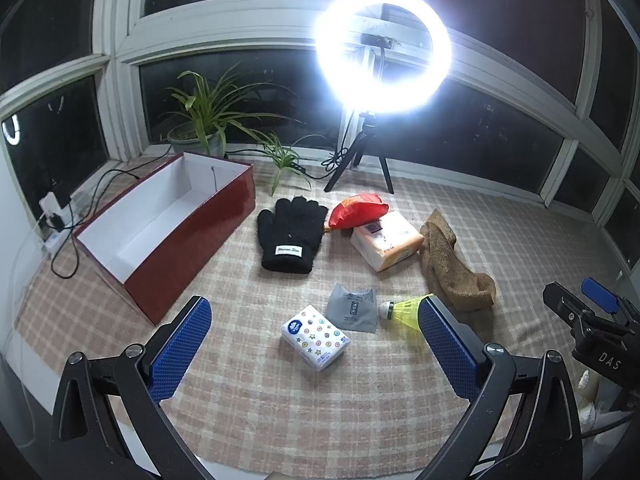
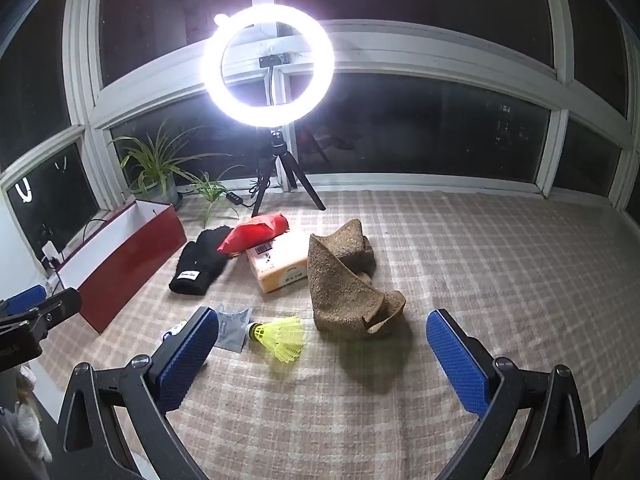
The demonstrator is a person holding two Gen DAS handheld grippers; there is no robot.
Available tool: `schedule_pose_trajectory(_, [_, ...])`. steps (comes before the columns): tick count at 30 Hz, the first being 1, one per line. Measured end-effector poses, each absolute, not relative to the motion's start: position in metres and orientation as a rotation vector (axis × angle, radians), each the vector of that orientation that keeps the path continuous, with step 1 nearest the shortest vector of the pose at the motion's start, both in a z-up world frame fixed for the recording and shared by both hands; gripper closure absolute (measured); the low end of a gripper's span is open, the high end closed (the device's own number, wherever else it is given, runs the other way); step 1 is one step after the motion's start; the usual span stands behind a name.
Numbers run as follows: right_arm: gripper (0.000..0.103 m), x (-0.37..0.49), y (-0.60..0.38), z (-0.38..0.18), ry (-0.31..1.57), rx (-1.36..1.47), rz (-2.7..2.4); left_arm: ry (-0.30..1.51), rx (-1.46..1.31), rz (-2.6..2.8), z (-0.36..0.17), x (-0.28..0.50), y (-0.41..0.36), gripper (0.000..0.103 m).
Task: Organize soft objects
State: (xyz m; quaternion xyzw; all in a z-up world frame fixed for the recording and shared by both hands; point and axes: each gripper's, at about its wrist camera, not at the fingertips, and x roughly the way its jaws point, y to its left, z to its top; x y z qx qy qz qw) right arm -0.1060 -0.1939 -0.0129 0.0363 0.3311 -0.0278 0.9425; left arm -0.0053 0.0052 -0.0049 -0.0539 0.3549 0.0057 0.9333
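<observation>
1. Lying at the far left on the checked beige cloth (image 1: 240,400), the open dark-red cardboard box with a white inside (image 1: 168,216) is empty, its long axis running from near left to far right.
2. Just right of the box lies the black knitted glove (image 1: 290,236), fingers pointing far, cuff near.
3. Right of the glove, the red crinkled snack bag (image 1: 358,210) leans on the orange wrapped tissue pack (image 1: 386,246).
4. Nearer, the white tissue packet with coloured dots (image 1: 315,337) touches the grey foil sachet (image 1: 353,309); the yellow plastic shuttlecock (image 2: 280,338) lies just beside them to the right.
5. At the far right, the brown rough-knit sock (image 2: 348,284) lies crumpled, its length running far to near.
6. The left gripper (image 1: 316,340) hovers with jaws spread fully wide and empty, the dotted packet straight ahead between its fingers.
7. The right gripper (image 2: 322,344) is likewise wide open and empty, facing the sock and shuttlecock.
8. Judging by position, the left hand is nearer the glove and box, the right nearer the sock.
</observation>
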Motion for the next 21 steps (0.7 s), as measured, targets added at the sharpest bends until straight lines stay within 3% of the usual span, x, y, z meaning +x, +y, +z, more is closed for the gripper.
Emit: schedule_pose_trajectory(21, [0.0,-0.1102,-0.1925,-0.0142,0.677,0.072,-0.052,0.726,-0.116,0.014,-0.0075,-0.011,0.0053,0.001])
